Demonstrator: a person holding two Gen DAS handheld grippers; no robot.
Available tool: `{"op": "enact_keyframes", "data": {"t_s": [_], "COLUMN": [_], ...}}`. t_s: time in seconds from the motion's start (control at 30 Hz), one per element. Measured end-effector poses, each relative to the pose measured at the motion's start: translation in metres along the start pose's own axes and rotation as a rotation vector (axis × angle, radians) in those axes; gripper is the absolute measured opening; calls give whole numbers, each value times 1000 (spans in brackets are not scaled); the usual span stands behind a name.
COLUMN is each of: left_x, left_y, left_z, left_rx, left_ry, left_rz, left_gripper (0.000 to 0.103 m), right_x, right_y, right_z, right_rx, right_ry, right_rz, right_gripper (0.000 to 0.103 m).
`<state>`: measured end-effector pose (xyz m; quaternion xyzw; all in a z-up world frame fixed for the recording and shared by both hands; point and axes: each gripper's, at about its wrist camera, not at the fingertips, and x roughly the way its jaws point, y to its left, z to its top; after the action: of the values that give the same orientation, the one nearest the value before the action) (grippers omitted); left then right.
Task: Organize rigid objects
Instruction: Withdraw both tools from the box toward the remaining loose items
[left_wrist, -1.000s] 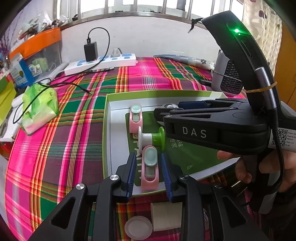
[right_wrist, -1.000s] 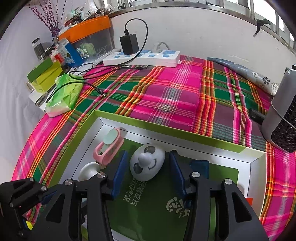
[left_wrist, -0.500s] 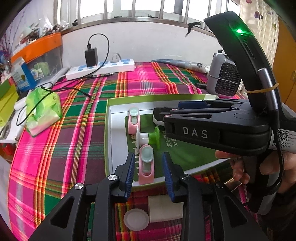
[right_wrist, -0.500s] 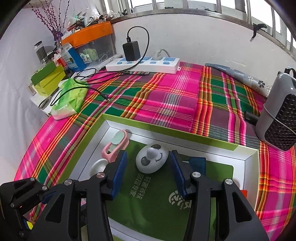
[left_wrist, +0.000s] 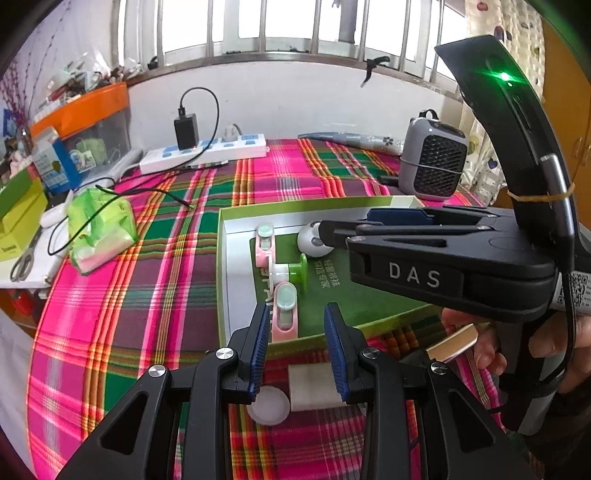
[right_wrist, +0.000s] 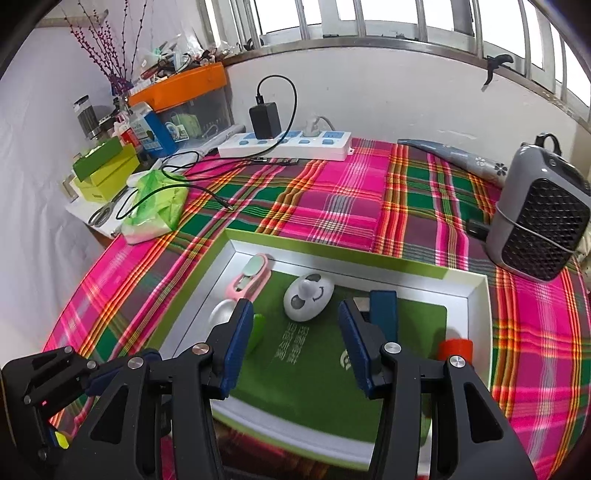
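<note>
A green-rimmed box lid (left_wrist: 221, 266) (right_wrist: 406, 264) lies on the plaid cloth. In it are two pink clips, one near (left_wrist: 283, 314) and one far (left_wrist: 264, 246) (right_wrist: 249, 277), a green-and-white spool (left_wrist: 291, 271), a white smiley-face piece (right_wrist: 308, 297) (left_wrist: 312, 242), a blue block (right_wrist: 384, 314) and a red piece (right_wrist: 455, 349). My left gripper (left_wrist: 297, 334) is open and empty above the lid's near rim, behind the near clip. My right gripper (right_wrist: 295, 336) is open and empty over the lid, behind the white piece.
A white block (left_wrist: 310, 384) and a clear round cap (left_wrist: 269, 406) lie on the cloth under my left gripper. A grey heater (right_wrist: 539, 218) stands at right, a power strip (right_wrist: 284, 146) at the back, a green tissue pack (right_wrist: 157, 205) and boxes at left.
Both grippers have drawn back and up from the lid. The left jaws have left the near pink clip, which stays in the lid. The right jaws have backed off the white piece.
</note>
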<state>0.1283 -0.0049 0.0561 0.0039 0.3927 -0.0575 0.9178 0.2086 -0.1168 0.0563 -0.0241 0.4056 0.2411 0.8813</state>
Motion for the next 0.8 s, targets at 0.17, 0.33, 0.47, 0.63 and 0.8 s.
{"op": "enact_keyframes", "data": {"t_s": [0.17,0.33,0.47,0.63,0.8], "left_x": [-15,-26,-33,-41,-44], "left_y": [-1,5,11,16,23], "left_z": [-5,-14,-23,-33,-42], "left_rx": [2,-16,-29,-39,-58], "left_ry": [-18,-25,-27,-32,-27], "left_rz": [-2,-2,-2,-11,-20], "left_gripper": [29,29,29,29,29], "right_x": [-17,-37,-50,-62,-72], "right_y": [5,5,1,-4,-12], "right_z": [-8,-22,-35,-52,-70], "right_rx": [-3,13,30,35,45], "right_ry": [-26,-54,-68,-74,-80], "right_rz": [-13,-10,-9,-23,-27], "right_gripper": [50,50,50,50,50]}}
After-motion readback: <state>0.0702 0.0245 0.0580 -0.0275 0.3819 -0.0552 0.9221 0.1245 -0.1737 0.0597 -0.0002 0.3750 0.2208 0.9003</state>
